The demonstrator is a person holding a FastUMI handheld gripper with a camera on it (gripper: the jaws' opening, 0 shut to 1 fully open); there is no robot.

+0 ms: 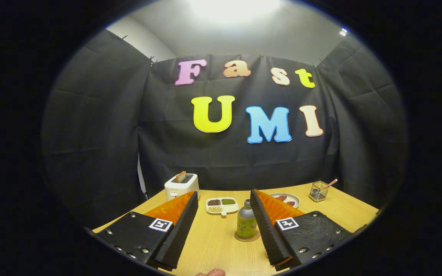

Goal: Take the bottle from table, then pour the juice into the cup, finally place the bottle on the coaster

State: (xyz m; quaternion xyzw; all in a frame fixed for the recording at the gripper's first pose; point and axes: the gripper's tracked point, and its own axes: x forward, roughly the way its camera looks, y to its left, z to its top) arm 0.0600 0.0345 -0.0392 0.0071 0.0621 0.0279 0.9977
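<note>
On the wooden table (pixel 213 245), my gripper (pixel 224 230) has its fingers spread wide, holding nothing. The juice bottle (pixel 246 223) stands on its coaster (pixel 247 237), just inside my right finger. That looks like the final step done; next I back away.

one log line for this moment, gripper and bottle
gripper: open, nothing held | bottle: upright on coaster, between fingers, near right one | cup: not identified

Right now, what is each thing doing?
gripper: open, holding nothing.
bottle: upright on the coaster, cap on, between the fingers near the right one.
toaster: slice sticking up.
divided dish: filled with beans.
plate: holds food.
mesh cup: upright, stick inside.
</note>
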